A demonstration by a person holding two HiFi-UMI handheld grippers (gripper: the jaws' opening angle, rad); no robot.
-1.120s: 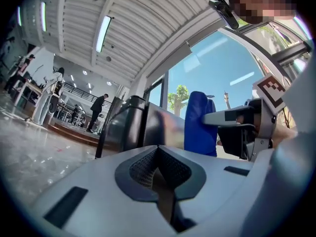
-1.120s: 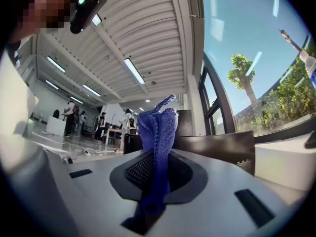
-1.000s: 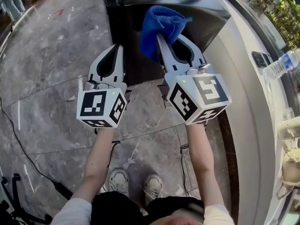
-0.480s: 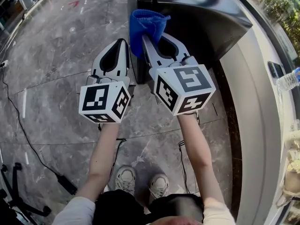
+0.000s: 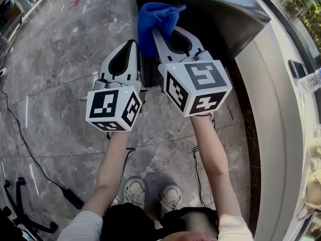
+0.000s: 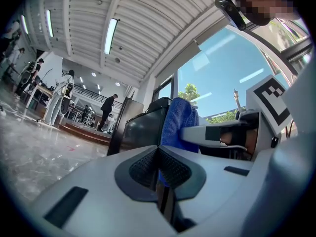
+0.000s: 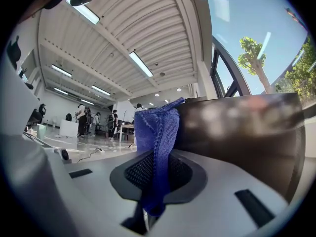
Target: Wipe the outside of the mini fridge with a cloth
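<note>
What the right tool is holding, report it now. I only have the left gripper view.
Observer: The right tool is shut on the blue cloth, pinched near its lower end.
Operator: Give me the floor on my left.
Observer: A black cable trails across the marble floor.
Operator: Now the right side.
Observer: A clear water bottle is on the white ledge, partly cut off by the frame.

Fridge (image 5: 220, 21) ahead of me, counter (image 5: 273, 114) on its right.
Cloth (image 5: 156, 19) in my right gripper (image 5: 163, 34) at the fridge's left edge; left gripper (image 5: 131, 44) just beside, leftward.
</note>
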